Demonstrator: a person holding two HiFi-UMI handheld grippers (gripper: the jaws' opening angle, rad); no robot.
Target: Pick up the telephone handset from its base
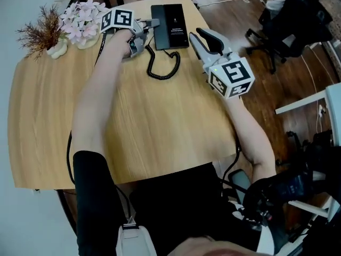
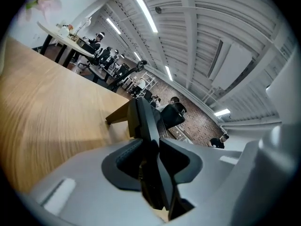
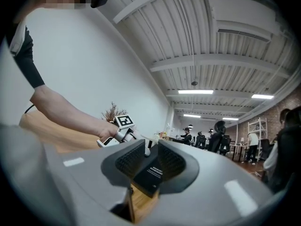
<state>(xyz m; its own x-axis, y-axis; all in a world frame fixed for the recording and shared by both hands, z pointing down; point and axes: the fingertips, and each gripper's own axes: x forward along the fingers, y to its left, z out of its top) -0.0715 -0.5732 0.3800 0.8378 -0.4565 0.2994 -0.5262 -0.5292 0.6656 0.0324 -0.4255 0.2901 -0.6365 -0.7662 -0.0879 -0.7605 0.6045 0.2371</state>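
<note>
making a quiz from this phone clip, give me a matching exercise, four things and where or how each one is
Things:
1. telephone handset
2. coiled cord
3. pink flowers
4. right gripper

Places or states:
A. at the far left corner of the table
B. jaws open, just right of the telephone base
C. clamped in the left gripper
D. looped on the table, on the near side of the base

Pairs: 1-C, 2-D, 3-A, 4-B

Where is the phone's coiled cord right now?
Head view, upper centre: the coiled cord lies on the wooden table, just on the person's side of the telephone base.
</note>
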